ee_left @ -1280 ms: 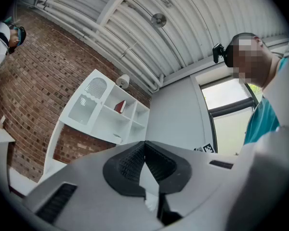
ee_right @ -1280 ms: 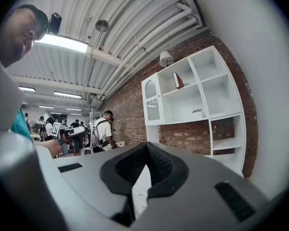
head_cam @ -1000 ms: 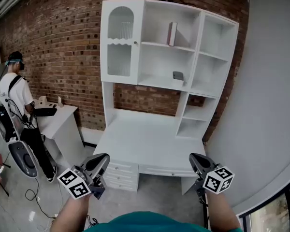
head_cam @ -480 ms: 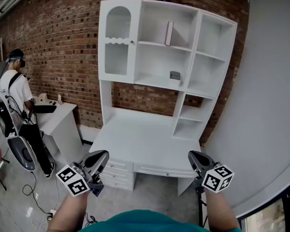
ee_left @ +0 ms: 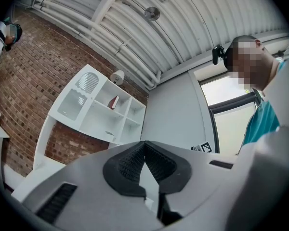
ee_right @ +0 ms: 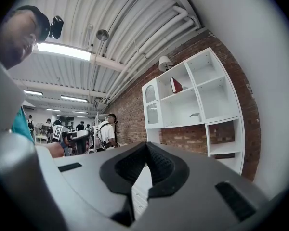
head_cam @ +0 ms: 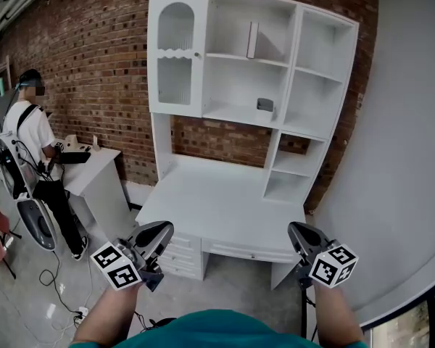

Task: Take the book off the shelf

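A thin reddish book [head_cam: 252, 40] leans upright on the top middle shelf of the white shelf unit [head_cam: 203, 56]; it shows small in the left gripper view [ee_left: 114, 102] and the right gripper view [ee_right: 176, 85]. My left gripper [head_cam: 162, 230] hovers low in front of the desk's left corner, jaws shut and empty. At the desk's right front corner my right gripper [head_cam: 296, 230] is also shut with nothing in it. Both are far below the book.
A small grey object [head_cam: 264, 105] sits on the middle shelf. The white desk top [head_cam: 225, 205] juts out under the shelves, drawers below. A person [head_cam: 36, 165] stands at a small white table [head_cam: 94, 176] on the left. A grey wall [head_cam: 399, 158] is to the right.
The view has shifted slightly, with the shelf unit a little higher and nearer. Both grippers stay low and shut, the left one a bit further right.
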{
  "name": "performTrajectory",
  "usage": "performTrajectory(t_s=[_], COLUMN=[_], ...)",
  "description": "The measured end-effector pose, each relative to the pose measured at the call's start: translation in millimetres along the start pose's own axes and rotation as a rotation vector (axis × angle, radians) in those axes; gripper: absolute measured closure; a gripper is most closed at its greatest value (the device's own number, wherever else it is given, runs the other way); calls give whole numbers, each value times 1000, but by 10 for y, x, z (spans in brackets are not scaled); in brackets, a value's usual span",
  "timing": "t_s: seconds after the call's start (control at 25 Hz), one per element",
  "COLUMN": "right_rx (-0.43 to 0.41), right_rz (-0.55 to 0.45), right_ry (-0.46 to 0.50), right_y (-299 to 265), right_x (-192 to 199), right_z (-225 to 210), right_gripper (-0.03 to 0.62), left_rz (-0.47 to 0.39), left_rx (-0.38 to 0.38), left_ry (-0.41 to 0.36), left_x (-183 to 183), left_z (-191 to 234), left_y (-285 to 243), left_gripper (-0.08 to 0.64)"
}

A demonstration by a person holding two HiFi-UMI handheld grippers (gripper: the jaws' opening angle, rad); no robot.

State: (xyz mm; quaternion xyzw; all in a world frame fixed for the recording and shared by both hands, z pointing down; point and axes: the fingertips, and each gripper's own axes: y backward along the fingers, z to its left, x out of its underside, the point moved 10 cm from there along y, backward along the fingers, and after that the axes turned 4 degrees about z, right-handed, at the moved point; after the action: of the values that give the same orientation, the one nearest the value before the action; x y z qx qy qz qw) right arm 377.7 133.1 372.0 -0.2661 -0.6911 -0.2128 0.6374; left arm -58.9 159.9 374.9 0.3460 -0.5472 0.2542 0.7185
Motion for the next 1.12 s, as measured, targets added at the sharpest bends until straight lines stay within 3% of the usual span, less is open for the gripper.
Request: performTrajectory(t_s=[0.16,0.36,0.6,0.84,1.12], right_rx=[5,32,85,133,188], right_rz=[0,-1,-24,-59,-78], right_ry=[-9,-1,19,18,9], right_y=[-171,-646,-1613,-2689,-3540], right_x=[42,31,-71,-281,-479], right_z=[-89,-138,-123,-140,-294], right_gripper=[569,569,569,569,568], left_rz=[8,-4,-22,18,24], left_rx=[5,33,99,175,239], left_ry=[-9,-3,-1,-19,-24], left_x=[2,7,-126,-451,-765], left_z=[182,723,1811,2977,3939], left_y=[-58,-135,-294,-650,-1022], left_gripper=[545,545,545,545,545])
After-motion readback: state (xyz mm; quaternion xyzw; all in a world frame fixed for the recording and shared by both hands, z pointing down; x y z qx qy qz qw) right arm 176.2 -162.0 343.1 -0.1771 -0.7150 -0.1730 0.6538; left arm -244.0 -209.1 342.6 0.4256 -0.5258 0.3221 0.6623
